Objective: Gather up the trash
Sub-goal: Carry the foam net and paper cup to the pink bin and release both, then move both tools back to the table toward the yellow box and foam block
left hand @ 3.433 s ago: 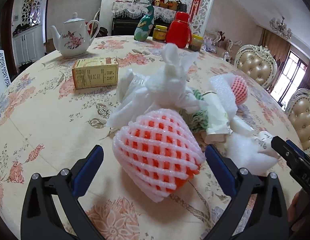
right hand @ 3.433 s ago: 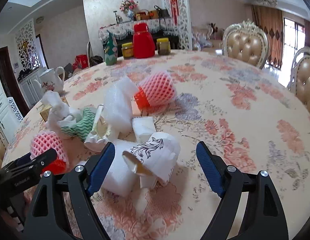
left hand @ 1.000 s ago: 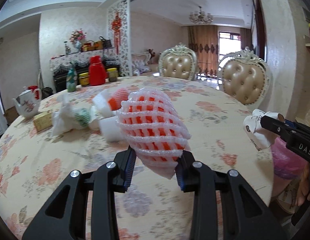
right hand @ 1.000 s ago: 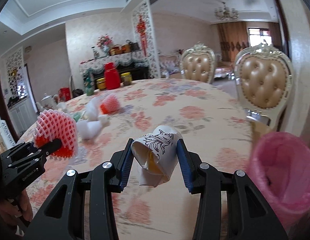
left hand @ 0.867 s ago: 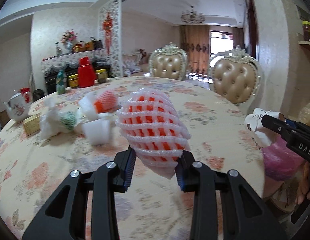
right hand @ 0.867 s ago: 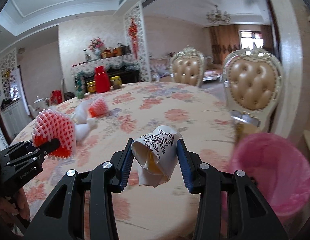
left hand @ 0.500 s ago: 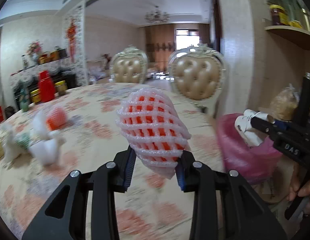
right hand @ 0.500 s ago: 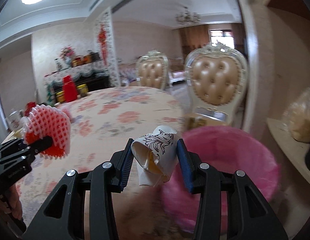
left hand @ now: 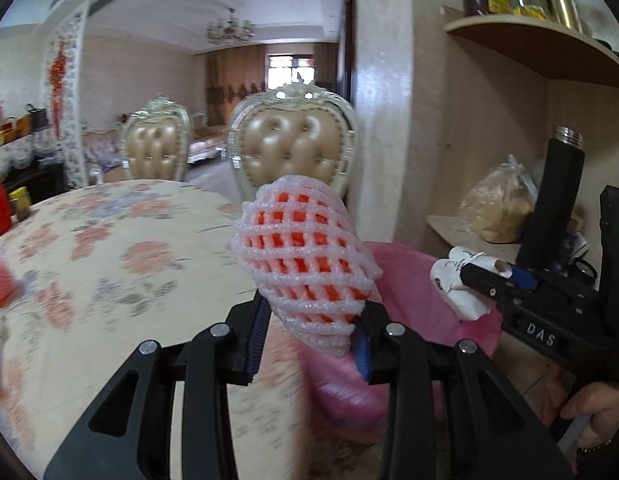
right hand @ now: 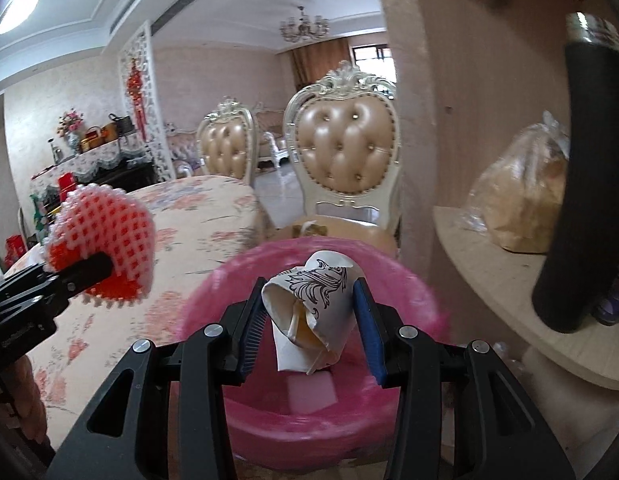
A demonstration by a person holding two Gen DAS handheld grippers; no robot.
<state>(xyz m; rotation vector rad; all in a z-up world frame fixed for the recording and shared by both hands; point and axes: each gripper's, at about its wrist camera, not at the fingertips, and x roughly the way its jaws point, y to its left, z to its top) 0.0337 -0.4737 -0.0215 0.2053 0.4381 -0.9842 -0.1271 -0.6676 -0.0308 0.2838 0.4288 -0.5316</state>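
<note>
Clamping crumpled paper cup (right hand: 311, 306), right gripper (right hand: 311, 320), directly above pink-lined bin (right hand: 405, 276). Clamping foam fruit net (left hand: 303, 258), left gripper (left hand: 309, 336), beside bin at floral desk (left hand: 109, 248) edge.

Pink bin (right hand: 409, 280), floral tablecloth (left hand: 109, 248)

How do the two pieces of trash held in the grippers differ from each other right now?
The foam fruit net is pink-white mesh over orange, bulging and rounded; the paper cup is smooth white with a black print, and crumpled. The right gripper holds the cup over the pink bin; the left gripper holds the net near the bin's edge. Both are firmly clamped.
</note>
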